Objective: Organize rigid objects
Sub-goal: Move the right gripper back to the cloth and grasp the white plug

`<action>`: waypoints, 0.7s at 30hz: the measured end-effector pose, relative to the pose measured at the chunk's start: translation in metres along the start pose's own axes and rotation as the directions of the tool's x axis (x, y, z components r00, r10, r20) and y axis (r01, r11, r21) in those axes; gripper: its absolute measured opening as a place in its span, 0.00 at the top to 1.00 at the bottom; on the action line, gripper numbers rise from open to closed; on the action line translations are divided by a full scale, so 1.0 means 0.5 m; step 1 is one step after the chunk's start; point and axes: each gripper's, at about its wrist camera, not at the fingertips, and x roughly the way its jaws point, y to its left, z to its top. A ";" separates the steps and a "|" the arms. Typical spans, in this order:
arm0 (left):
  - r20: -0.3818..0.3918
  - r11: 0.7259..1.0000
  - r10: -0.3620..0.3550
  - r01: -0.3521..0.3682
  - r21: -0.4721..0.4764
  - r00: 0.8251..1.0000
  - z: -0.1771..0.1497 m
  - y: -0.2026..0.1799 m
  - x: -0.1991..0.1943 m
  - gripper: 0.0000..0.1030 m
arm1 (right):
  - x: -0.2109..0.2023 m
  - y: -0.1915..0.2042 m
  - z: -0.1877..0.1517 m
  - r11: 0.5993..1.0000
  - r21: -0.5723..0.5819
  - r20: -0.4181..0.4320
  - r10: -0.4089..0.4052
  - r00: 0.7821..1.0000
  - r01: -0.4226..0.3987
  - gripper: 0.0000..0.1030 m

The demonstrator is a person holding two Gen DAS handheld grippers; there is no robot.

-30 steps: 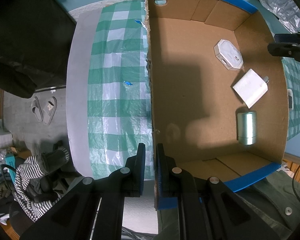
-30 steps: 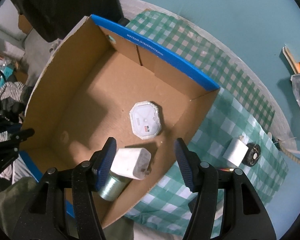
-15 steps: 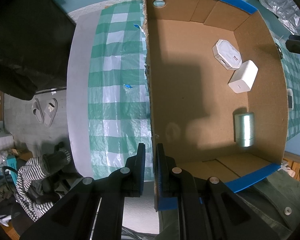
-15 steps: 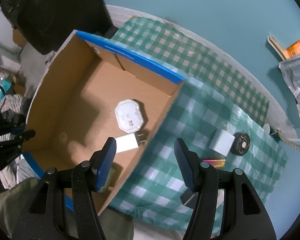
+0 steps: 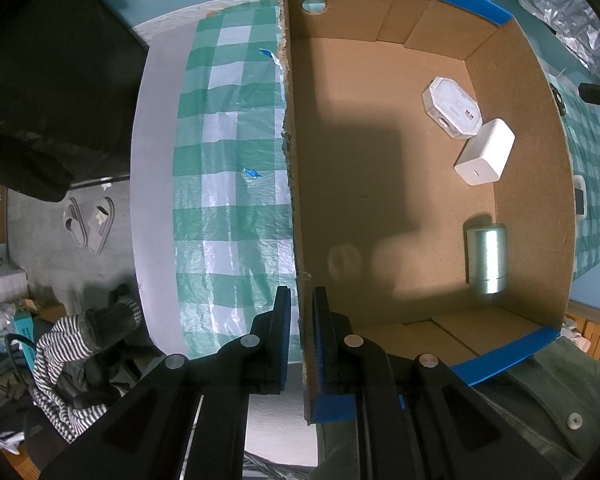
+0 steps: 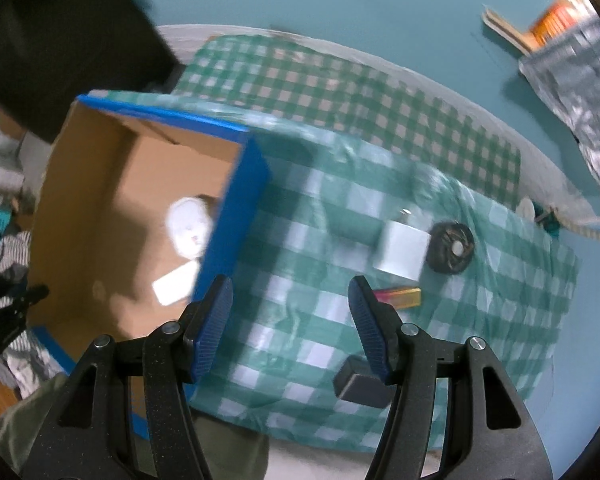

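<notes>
My left gripper is shut on the left wall of the cardboard box, pinching its edge. Inside the box lie a white octagonal case, a white charger block and a silvery cylinder. My right gripper stands open with nothing between its fingers, over the green checked cloth just right of the box. On the cloth rest a white plug adapter, a black round disc, a small orange and pink bar and a black block.
The box has blue tape along its rims. A silver foil bag and an orange packet lie on the teal surface beyond the cloth. A rope runs at the cloth's right edge. Clothes and slippers lie on the floor.
The right gripper let the white charger block go into the box and moved right, out over the cloth, rolling a little. The left gripper stayed clamped on the box wall.
</notes>
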 end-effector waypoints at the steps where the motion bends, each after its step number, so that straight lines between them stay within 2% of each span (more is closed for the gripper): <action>1: 0.000 1.000 0.000 0.000 -0.001 1.000 0.000 0.000 0.000 0.90 | 0.004 -0.014 0.001 1.000 0.017 -0.005 -0.003 1.000 0.003 0.41; 7: -0.007 1.000 -0.001 0.001 -0.006 1.000 -0.001 0.001 0.002 0.90 | 0.048 -0.105 0.005 0.990 0.138 -0.045 -0.015 0.999 0.021 0.41; 15: -0.012 1.000 -0.001 0.001 -0.012 1.000 -0.003 0.007 0.005 0.90 | 0.117 -0.208 0.016 0.948 0.316 -0.095 0.066 0.993 -0.033 0.41; 21: -0.012 1.000 -0.003 0.003 -0.021 1.000 -0.004 0.011 0.006 0.90 | 0.169 -0.235 0.027 0.940 0.341 -0.132 0.061 0.989 -0.013 0.41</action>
